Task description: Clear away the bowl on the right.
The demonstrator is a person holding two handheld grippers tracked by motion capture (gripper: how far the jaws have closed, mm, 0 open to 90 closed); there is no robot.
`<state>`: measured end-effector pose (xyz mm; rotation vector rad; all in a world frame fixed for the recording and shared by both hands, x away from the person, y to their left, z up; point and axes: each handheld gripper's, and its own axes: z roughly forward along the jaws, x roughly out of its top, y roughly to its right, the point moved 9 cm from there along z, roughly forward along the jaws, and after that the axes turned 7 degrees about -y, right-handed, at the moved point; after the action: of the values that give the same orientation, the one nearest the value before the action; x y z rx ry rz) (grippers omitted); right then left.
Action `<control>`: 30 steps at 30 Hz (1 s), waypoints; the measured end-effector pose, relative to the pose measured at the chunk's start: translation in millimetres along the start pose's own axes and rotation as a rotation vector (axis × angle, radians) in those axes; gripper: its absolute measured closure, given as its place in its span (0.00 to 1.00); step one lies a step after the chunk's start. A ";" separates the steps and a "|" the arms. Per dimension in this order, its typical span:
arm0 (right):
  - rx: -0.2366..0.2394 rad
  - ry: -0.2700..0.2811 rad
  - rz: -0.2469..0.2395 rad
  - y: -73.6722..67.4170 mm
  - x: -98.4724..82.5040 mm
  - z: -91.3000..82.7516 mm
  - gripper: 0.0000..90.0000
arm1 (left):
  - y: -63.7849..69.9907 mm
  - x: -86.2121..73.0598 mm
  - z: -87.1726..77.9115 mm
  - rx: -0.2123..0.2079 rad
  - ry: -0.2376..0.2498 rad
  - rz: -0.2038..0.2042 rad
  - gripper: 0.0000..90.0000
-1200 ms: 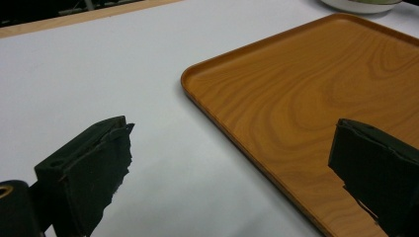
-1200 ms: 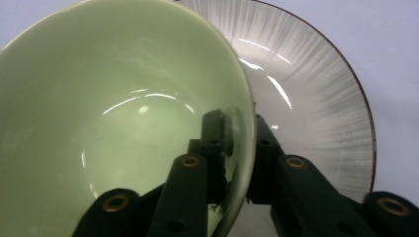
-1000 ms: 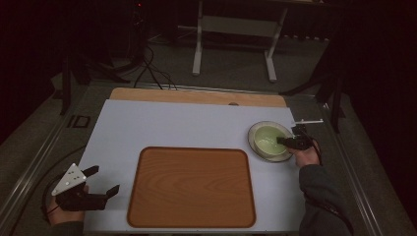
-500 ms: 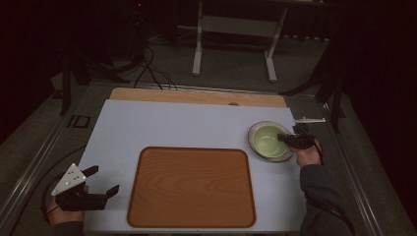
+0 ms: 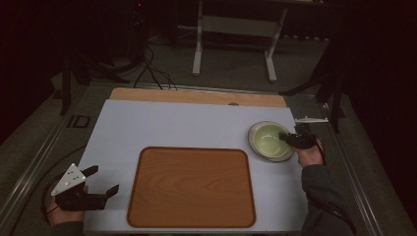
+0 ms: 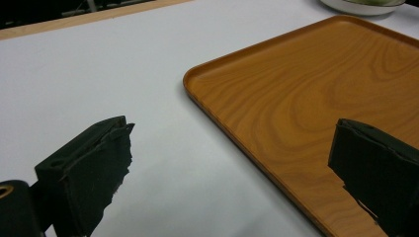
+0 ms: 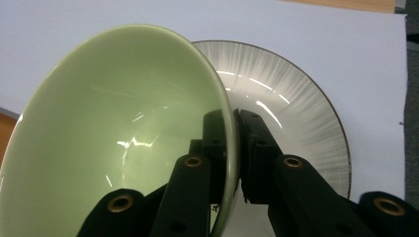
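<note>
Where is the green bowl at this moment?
In the high view the green bowl sits on the grey plate at the table's right side, just beyond the wooden tray's far right corner, its rim pinched by the right gripper.

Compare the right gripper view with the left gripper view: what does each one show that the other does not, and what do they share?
The right gripper view alone shows the right gripper, its fingers pinching the rim of the green bowl, one inside and one outside. The left gripper view alone shows the left gripper open over the white table surface beside the wooden tray. Both show the white surface and the pale plate.
</note>
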<state>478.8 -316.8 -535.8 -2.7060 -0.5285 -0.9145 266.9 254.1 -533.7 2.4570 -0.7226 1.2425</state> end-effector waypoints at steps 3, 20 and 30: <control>0.001 0.001 -0.004 -0.6 1.0 -2.4 0.92 | 0.1 0.1 0.0 0.000 0.000 0.000 0.03; -0.005 0.026 -0.021 -3.0 8.2 -14.3 0.92 | -0.1 -0.1 0.1 0.001 0.000 0.000 0.03; 0.004 0.044 -0.038 -9.7 16.6 -20.3 0.92 | -0.2 0.0 0.0 0.002 0.001 -0.001 0.03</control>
<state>476.3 -310.4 -508.7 -2.6740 -0.5736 -0.9794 267.0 254.2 -533.7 2.4581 -0.7201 1.2446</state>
